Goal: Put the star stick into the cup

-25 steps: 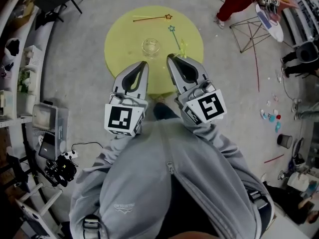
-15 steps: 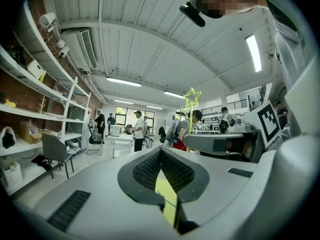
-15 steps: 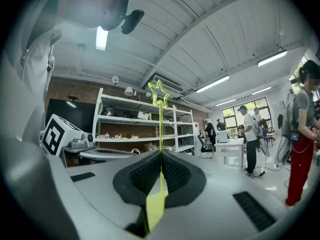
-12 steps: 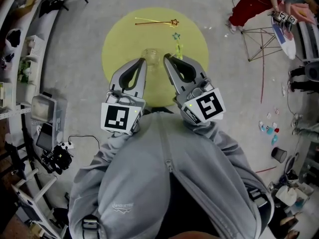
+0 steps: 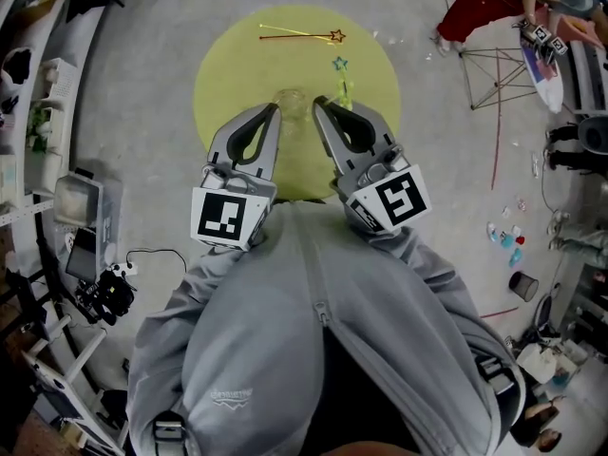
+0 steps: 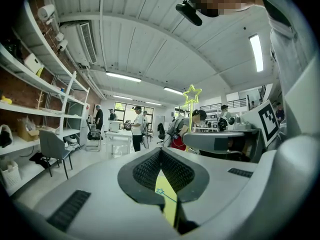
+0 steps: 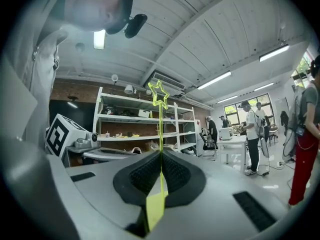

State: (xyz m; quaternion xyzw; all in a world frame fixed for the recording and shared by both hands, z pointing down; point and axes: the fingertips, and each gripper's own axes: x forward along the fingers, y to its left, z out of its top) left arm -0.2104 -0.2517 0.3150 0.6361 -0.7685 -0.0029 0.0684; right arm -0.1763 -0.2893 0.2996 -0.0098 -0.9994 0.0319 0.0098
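Neon-yellow star stick (image 7: 161, 134) — hollow star, thin stem

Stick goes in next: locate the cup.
In the head view the cup stands on the yellow table, between the tips of the left gripper and the right gripper.

A workshop or lab: white metal shelving (image 7: 140, 118) against a red brick wall (image 7: 75, 90); long ceiling strip lights (image 6: 123, 77); people standing at white worktables (image 6: 116, 135) far off; grey concrete floor (image 5: 142, 93).
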